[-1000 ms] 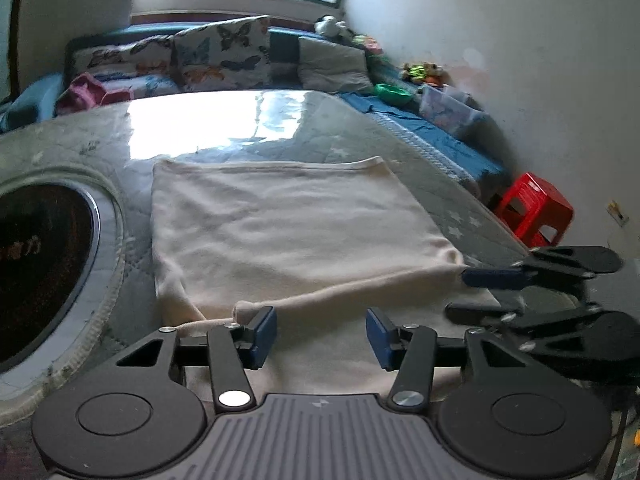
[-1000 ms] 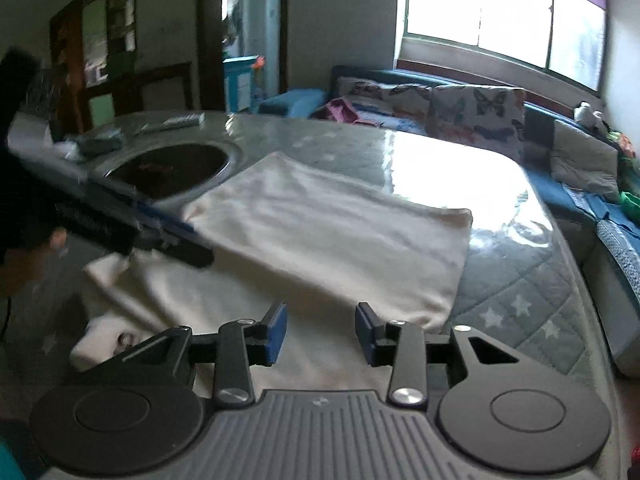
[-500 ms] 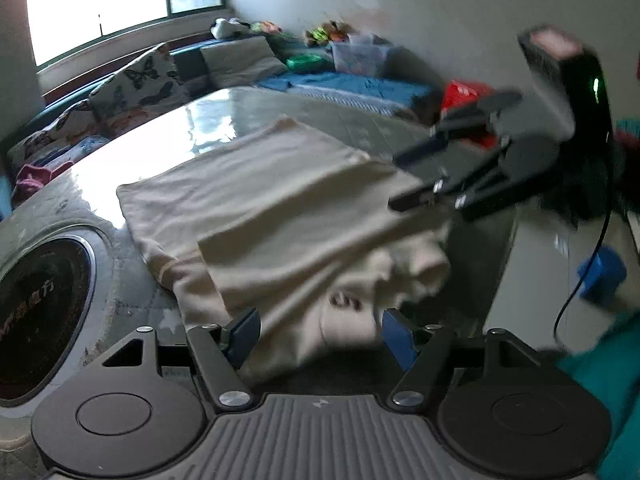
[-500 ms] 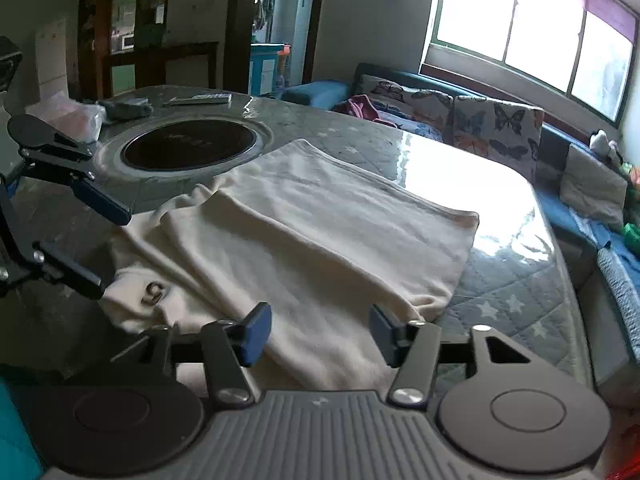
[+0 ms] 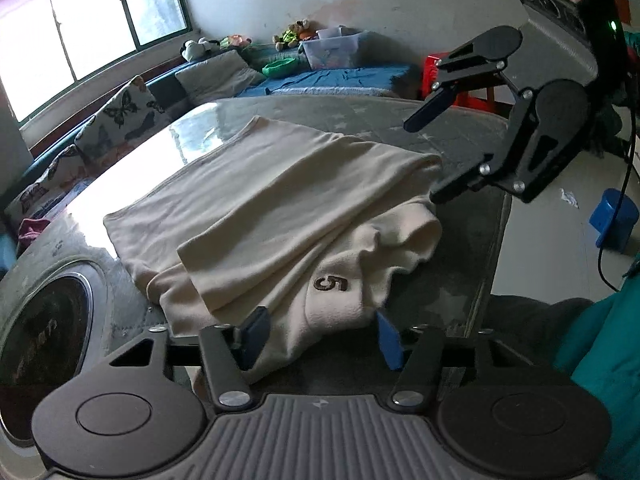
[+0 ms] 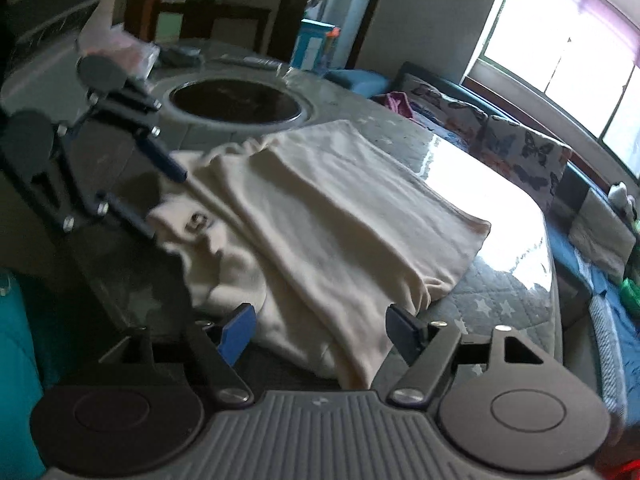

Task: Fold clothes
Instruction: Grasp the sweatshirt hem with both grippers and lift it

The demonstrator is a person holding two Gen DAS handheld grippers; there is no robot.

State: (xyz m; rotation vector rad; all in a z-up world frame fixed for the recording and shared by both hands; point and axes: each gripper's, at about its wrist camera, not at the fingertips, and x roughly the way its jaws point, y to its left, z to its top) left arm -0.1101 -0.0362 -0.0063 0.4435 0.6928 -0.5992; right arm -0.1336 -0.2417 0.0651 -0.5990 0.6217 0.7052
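Observation:
A cream garment [image 5: 280,208] lies partly folded on the grey quilted table, with a brown "5" patch [image 5: 330,283] near its bunched near end. My left gripper [image 5: 320,336] is open at that near end, the cloth lying between its blue pads. My right gripper [image 5: 424,156] shows at the right of the left wrist view, open, just beside the garment's right edge. In the right wrist view the garment [image 6: 332,216] spreads ahead, my right gripper [image 6: 320,330] is open over its near corner, and my left gripper [image 6: 160,192] is open at the left.
A round dark inset [image 5: 44,344] sits in the table left of the garment, also seen in the right wrist view [image 6: 236,100]. A sofa with butterfly cushions [image 5: 120,112] lines the window wall. A red stool [image 5: 436,68] and blue bucket [image 5: 616,220] stand on the floor.
Both grippers have swung from the garment's near edge out to its two ends and now face each other across it. The near end has bunched up, showing the "5" patch.

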